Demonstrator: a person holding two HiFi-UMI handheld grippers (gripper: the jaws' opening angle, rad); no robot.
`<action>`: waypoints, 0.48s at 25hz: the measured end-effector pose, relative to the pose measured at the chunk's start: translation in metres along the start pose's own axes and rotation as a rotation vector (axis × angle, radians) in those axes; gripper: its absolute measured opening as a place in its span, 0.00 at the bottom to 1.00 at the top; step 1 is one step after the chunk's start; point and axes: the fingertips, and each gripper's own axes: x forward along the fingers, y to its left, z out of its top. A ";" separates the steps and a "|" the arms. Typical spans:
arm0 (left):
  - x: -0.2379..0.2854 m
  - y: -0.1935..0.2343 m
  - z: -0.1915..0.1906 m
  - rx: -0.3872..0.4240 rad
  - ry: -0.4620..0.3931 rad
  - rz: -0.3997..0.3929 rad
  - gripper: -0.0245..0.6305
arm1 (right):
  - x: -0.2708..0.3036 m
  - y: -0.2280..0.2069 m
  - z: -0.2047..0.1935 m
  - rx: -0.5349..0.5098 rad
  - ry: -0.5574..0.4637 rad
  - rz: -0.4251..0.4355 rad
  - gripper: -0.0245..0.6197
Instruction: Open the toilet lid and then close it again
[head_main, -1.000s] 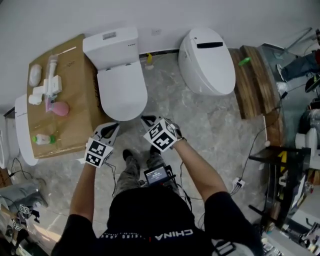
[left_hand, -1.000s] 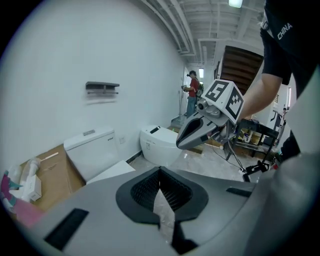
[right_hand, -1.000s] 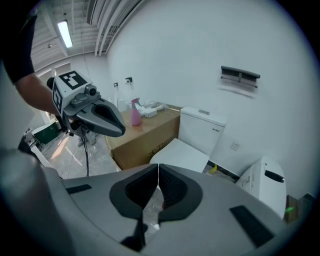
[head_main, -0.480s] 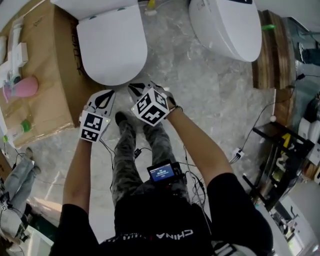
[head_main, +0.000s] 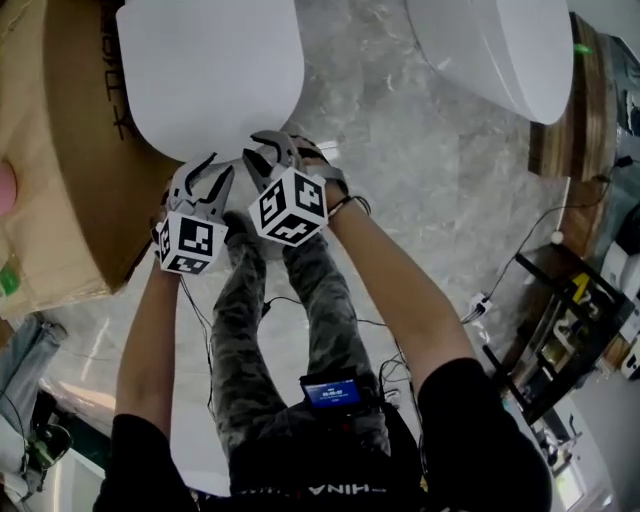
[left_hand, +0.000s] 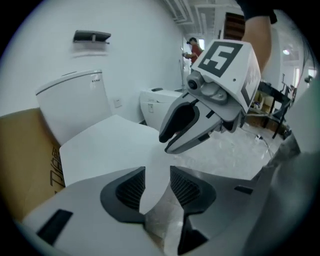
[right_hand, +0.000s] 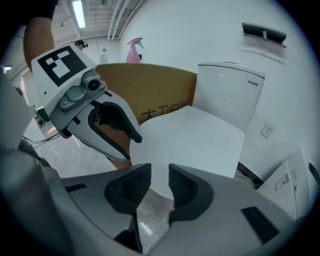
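Filling head view top, closed toilet lid; its rear cut off

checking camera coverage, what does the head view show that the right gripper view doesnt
Only the head view: the person's legs and a screen at the waist. Only the right gripper view: the toilet tank, a wall socket and a black wall fixture. Both: the closed toilet lid, the cardboard box and the left gripper, whose jaws have just been opening with nothing between them.

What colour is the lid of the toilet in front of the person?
The toilet lid is plain white, best seen in the head view.
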 end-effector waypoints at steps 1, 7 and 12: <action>0.008 0.001 -0.008 0.044 0.020 0.015 0.28 | 0.007 0.001 -0.006 -0.039 0.006 0.001 0.22; 0.035 0.004 -0.053 0.276 0.142 0.107 0.40 | 0.034 0.015 -0.034 -0.337 0.032 -0.031 0.38; 0.044 0.015 -0.068 0.331 0.181 0.171 0.40 | 0.051 0.020 -0.043 -0.501 0.061 -0.113 0.40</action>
